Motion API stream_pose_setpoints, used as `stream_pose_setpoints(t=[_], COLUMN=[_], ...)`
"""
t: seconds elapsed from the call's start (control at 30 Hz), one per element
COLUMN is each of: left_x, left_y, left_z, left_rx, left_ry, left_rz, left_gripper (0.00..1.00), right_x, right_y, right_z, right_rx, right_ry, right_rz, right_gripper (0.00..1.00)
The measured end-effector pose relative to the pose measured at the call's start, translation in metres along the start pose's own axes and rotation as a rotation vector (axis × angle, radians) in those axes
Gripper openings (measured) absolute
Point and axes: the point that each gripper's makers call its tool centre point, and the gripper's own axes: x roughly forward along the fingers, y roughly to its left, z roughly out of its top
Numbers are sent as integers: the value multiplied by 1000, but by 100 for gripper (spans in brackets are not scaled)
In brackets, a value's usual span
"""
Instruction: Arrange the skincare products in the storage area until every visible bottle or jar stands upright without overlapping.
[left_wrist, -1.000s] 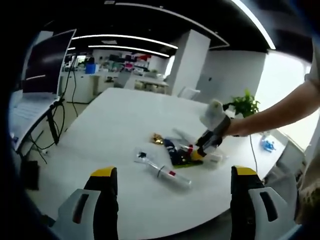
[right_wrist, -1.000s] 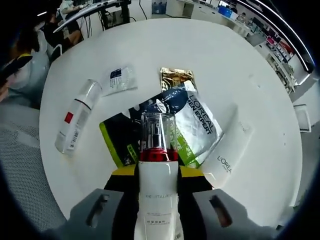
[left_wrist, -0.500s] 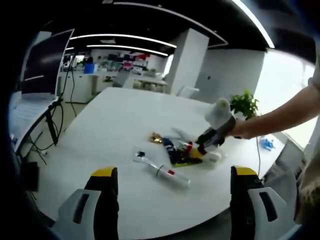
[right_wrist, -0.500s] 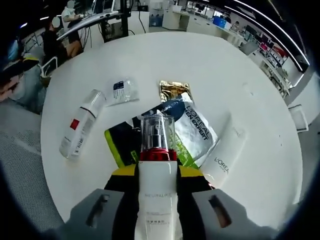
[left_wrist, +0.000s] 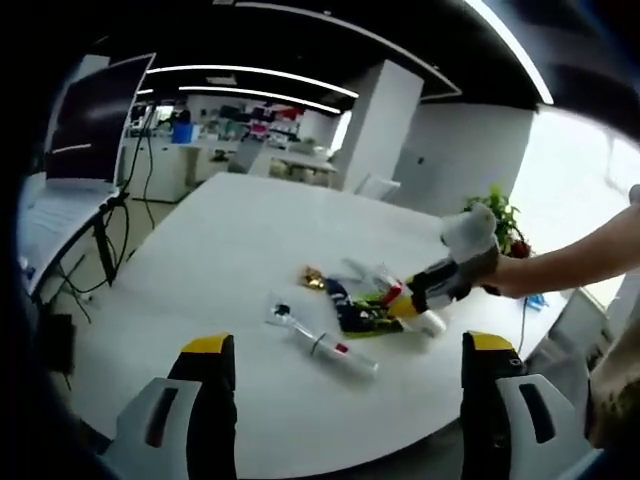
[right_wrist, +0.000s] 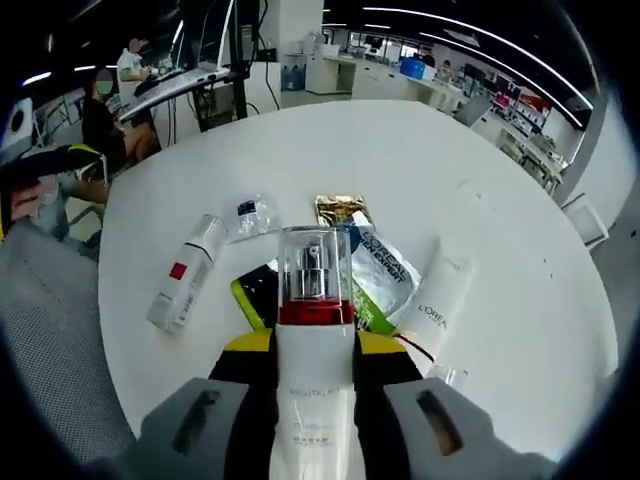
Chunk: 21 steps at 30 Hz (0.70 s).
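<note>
Here the right gripper (right_wrist: 314, 375) fingers pinch a white pump bottle (right_wrist: 314, 330). Beyond them, sachets (right_wrist: 375, 270) litter the counter (right_wrist: 500, 200). The left gripper (left_wrist: 340, 400) fingers are spread.

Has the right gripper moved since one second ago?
Yes. In the left gripper view the right gripper with its pump bottle has shifted rightward, past the potted plant.

In the right gripper view, we see a pump bottle (right_wrist: 314, 350) held between our right gripper (right_wrist: 314, 345) fingers (right_wrist: 247, 365), up above the table (right_wrist: 500, 170). Under it lies a pile of packets (right_wrist: 375, 275). A tube (right_wrist: 432, 296) lies just right of the pile. A bottle (right_wrist: 185, 285) lies on its side left of the pile, with a small packet (right_wrist: 250, 215) near its top end. In the left gripper view, the right gripper (left_wrist: 440, 285) is over the pile's right side.
</note>
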Motion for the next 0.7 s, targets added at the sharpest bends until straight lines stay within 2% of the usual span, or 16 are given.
stream_pose_setpoints(t=[0.33,0.5,0.7], left_x=[3,4,5], left_y=[-4,-4,-8], left_z=[-3,-3,-4], left_rx=[23,21,40], left_ry=[27,32,54], left_rz=[-14,-14,-27], left_gripper=[93,93,93], right_x=[-22,-28,-36], right_y=[-7,-4,-2], right_z=[2,2,7], right_rx=[81,82,131], right_ry=[-97,-120,-174], right_rz=[-65,-75,-83], right_gripper=[27,27,27])
